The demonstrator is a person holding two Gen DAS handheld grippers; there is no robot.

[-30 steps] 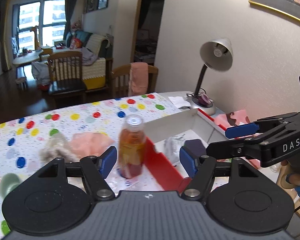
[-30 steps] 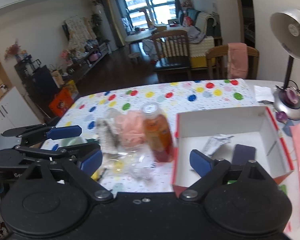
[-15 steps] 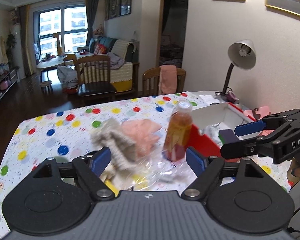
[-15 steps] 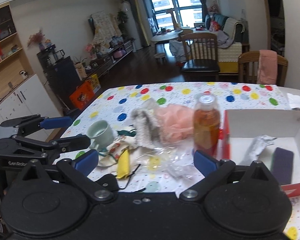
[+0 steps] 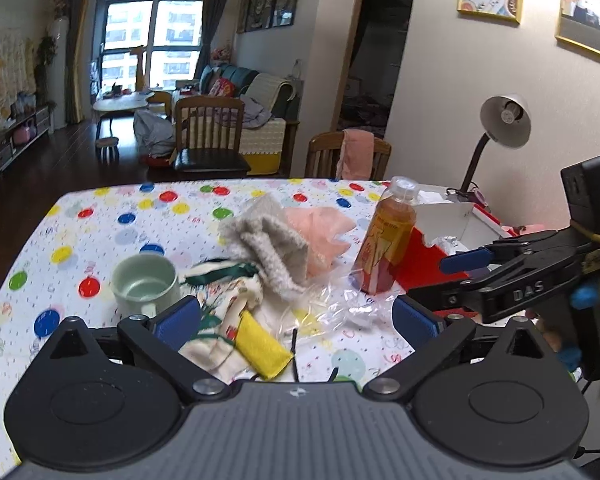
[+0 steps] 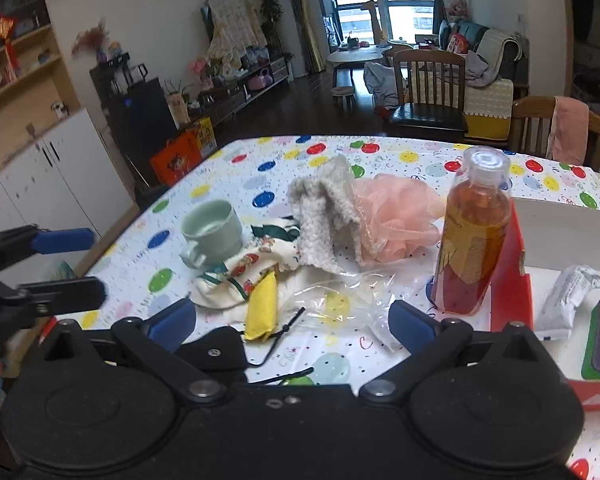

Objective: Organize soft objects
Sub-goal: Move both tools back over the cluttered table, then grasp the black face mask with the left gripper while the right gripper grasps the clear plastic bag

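Lying limp against the bottle (image 6: 473,240), the grey knit cloth (image 6: 325,216) and pink mesh puff (image 6: 399,216) looked light and floppy; a pinch on a raised fold seemed best. Both the left gripper (image 5: 296,318) and right gripper (image 6: 292,318) had just been opening, spread wide, nothing between them.

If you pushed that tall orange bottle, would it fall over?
Probably. The bottle stands upright, tall and narrow, so a push near its clear cap could tip it. It looks nearly full, so likely heavy. The red box wall beside it might stop a fall that way.
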